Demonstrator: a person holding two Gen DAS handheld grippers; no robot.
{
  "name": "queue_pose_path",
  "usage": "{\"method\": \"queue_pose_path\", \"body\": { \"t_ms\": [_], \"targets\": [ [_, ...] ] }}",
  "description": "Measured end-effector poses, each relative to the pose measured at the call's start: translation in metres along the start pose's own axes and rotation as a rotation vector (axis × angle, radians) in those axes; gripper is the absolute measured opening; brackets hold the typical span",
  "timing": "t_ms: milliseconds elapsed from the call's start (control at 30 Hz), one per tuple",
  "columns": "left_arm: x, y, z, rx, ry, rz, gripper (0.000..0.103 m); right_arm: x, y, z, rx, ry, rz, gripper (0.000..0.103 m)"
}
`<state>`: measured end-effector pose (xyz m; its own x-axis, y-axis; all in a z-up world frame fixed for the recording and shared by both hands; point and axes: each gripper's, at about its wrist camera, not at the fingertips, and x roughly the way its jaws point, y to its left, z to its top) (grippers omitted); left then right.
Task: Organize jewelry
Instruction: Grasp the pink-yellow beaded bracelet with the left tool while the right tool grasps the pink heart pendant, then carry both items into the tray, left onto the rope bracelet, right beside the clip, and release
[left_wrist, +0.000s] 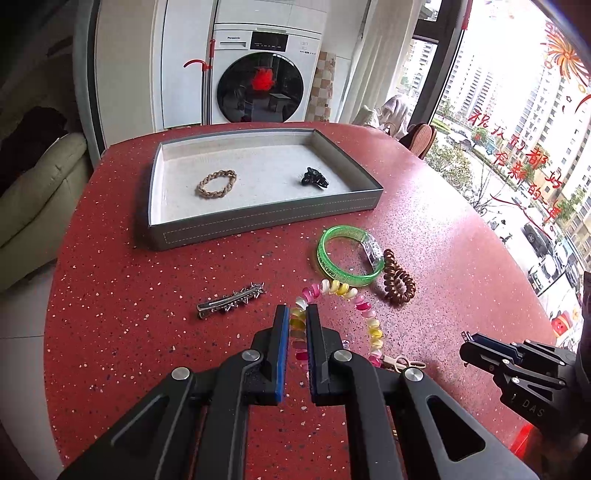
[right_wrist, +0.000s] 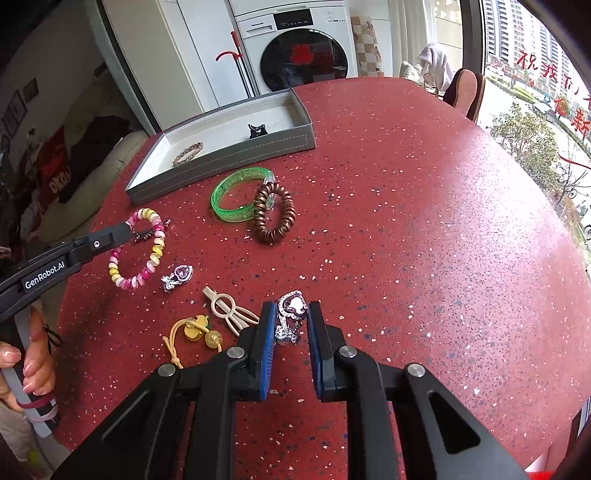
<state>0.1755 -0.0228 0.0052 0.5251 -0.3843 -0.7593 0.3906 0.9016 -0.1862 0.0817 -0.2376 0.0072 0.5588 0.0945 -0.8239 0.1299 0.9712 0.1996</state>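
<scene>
Two grippers work over the red desk (right_wrist: 406, 221): the left gripper (left_wrist: 297, 314) has its fingers closed around the pink-yellow coil bracelet (left_wrist: 347, 291), while the right gripper (right_wrist: 291, 314) pinches a rhinestone brooch (right_wrist: 291, 314); both lie short of the grey tray (left_wrist: 258, 218).

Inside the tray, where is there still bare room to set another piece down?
The tray is bare between the braided band and the black clip, and along its back wall. Outside it, the tabletop in front is crowded with the green bangle and brown coil tie.
</scene>
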Motion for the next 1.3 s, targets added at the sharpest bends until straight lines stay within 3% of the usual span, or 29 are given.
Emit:
{"method": "queue_pose_path", "body": {
  "t_ms": [733, 1300],
  "targets": [
    [-0.01, 0.034, 0.041, -0.073, -0.081, 0.019, 0.027, 0.004, 0.008, 0.061, -0.004, -0.027, 0.077, 0.019],
    [0.037, 0.072, 0.111, -0.13, -0.102, 0.088, 0.027, 0.05, 0.036, 0.172, -0.043, -0.044, 0.142, 0.019]
  ]
}}
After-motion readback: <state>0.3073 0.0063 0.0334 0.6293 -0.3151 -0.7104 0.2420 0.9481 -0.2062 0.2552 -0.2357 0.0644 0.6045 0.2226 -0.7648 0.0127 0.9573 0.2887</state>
